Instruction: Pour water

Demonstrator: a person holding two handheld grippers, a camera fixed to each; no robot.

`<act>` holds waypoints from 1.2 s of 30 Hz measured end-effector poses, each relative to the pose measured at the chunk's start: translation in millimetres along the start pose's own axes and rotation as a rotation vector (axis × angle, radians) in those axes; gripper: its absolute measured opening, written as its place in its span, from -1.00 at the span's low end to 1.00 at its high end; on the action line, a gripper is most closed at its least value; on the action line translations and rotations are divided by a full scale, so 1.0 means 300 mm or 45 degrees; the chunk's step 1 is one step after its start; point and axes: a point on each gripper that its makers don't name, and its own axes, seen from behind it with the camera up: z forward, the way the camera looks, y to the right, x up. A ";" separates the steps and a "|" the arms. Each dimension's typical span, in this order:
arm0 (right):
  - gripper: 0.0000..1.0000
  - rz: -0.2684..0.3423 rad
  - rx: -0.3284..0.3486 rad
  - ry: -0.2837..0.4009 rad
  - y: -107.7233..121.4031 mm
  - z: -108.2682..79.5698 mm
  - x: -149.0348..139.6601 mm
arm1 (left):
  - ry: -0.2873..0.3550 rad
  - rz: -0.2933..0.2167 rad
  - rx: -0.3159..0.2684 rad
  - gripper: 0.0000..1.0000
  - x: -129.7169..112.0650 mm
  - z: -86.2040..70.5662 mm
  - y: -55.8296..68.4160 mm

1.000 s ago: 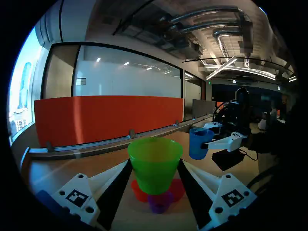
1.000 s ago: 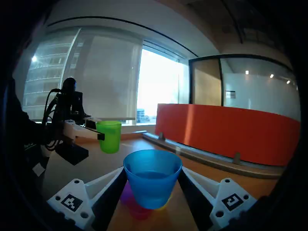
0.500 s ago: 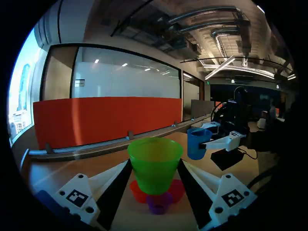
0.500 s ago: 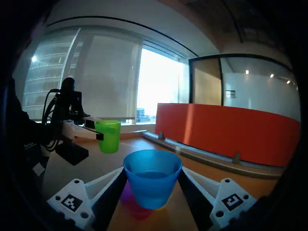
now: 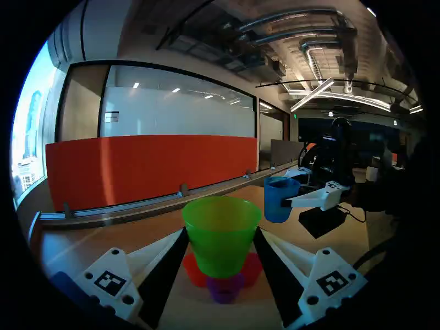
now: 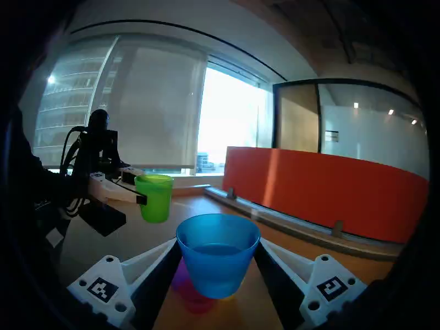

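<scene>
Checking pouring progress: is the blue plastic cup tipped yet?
No, the blue plastic cup sits upright, with its water level.

seen from the left claw (image 5: pixel 221 245), the blue cup (image 5: pixel 279 199) held in the right claw (image 6: pixel 218 256) has drifted a little up and inward, nearer the green cup (image 5: pixel 221 231). seen from the right claw, the green cup now sits slightly lower, and the orange partition (image 6: pixel 330 190) beyond has slid a touch rightward.

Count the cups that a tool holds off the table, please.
2. The green cup is in the left tool; the blue cup, holding water, is in the right tool. Other cups on the table beneath are partly hidden.
</scene>
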 end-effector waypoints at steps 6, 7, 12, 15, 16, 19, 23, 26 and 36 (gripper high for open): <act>0.79 -0.023 0.012 -0.009 -0.007 0.003 0.009 | -0.007 -0.005 -0.003 0.67 -0.022 -0.003 0.006; 0.79 -0.026 0.015 -0.009 -0.009 0.003 0.012 | -0.007 -0.006 -0.005 0.67 -0.025 -0.003 0.009; 0.78 -0.052 0.025 -0.014 -0.010 0.006 0.026 | -0.010 -0.008 -0.012 0.67 -0.040 -0.002 0.019; 0.78 -0.071 0.029 -0.018 -0.009 0.006 0.031 | -0.013 -0.009 -0.017 0.67 -0.049 0.000 0.025; 0.79 -0.076 0.031 -0.020 -0.010 0.006 0.032 | -0.014 -0.011 -0.020 0.67 -0.052 0.001 0.028; 0.79 -0.093 0.038 -0.024 -0.012 0.008 0.036 | -0.018 -0.017 -0.026 0.67 -0.062 0.005 0.033; 0.78 -0.120 0.045 -0.028 -0.011 0.012 0.041 | -0.023 -0.023 -0.033 0.67 -0.077 0.010 0.039; 0.79 -0.140 0.047 -0.031 -0.005 0.016 0.046 | -0.028 -0.026 -0.040 0.67 -0.086 0.015 0.045; 0.79 -0.200 0.063 -0.038 0.000 0.021 0.071 | -0.040 -0.034 -0.059 0.67 -0.110 0.024 0.065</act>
